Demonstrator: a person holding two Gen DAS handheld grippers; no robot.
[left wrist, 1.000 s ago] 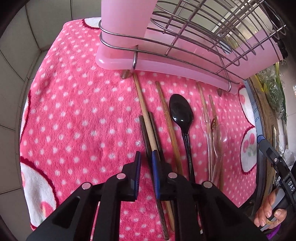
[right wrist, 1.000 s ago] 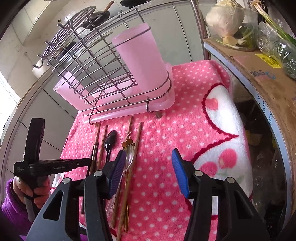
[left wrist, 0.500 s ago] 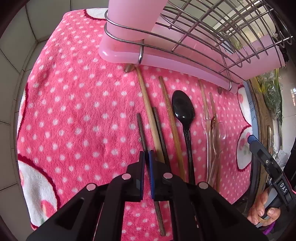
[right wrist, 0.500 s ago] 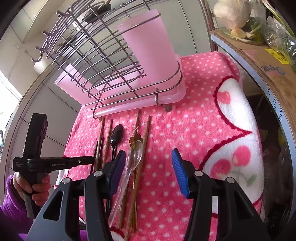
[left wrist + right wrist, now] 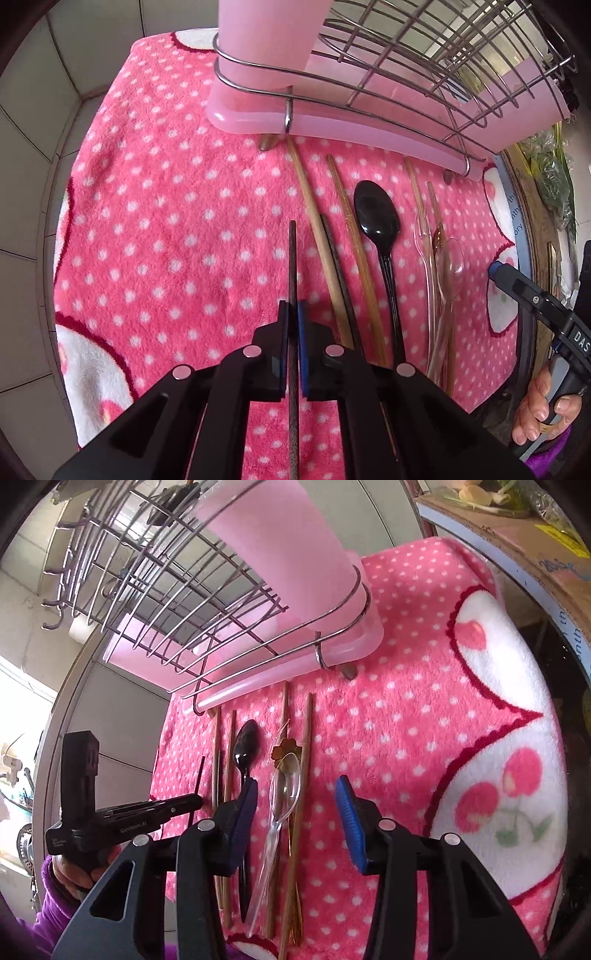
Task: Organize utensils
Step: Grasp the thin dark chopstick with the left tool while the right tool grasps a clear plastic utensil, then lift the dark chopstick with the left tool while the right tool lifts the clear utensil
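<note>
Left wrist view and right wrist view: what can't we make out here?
- Dark chopstick in the shut left hand-held gripper: near end hidden by the gripper body, left wrist view.
- Clear spoon, right wrist view: handle end cut off by the bottom edge.
- Pink cup: top cut off in both views, contents unseen.

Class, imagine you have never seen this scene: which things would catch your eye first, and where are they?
First, the bright pink polka-dot towel that covers the surface. At its far edge stands a wire rack with a pink cup. In front lies a row of utensils, and the left gripper has its jaws shut on a dark chopstick.
</note>
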